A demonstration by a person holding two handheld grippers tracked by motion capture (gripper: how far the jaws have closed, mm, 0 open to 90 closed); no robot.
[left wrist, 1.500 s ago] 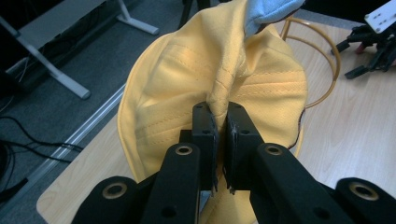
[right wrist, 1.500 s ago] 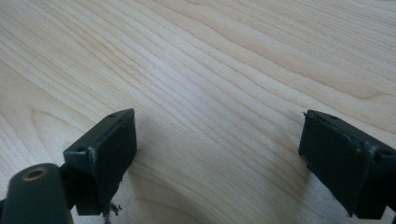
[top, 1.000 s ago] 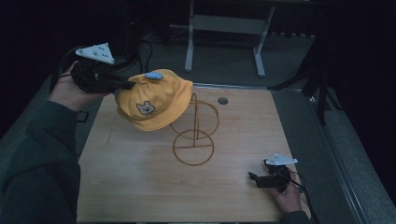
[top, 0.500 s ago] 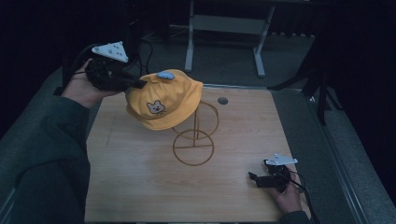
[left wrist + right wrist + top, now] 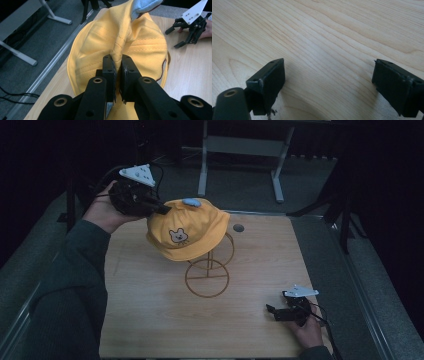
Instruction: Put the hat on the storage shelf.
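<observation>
A yellow cap [image 5: 187, 230] with a bear face and a pale blue ear hangs over the top of a copper wire stand [image 5: 207, 272] in the middle of the wooden table. My left gripper [image 5: 162, 211] is shut on a fold of the cap's fabric at its left rear. Close up, the left gripper [image 5: 118, 68] pinches a ridge of the yellow cap [image 5: 130, 37] between its pads. At the table's near right corner my right gripper [image 5: 274, 312] rests low, open. The right gripper [image 5: 328, 82] has only bare wood between its wide-set fingers.
A small dark round hole [image 5: 238, 227] sits in the table [image 5: 150, 320] behind the stand. Beyond the far edge stands a grey metal frame [image 5: 240, 155] on a dark floor. A metal rail [image 5: 360, 285] runs along the table's right side.
My left gripper has carried the cap to the right, from left of the stand to over its top. The right gripper has stayed where it was.
</observation>
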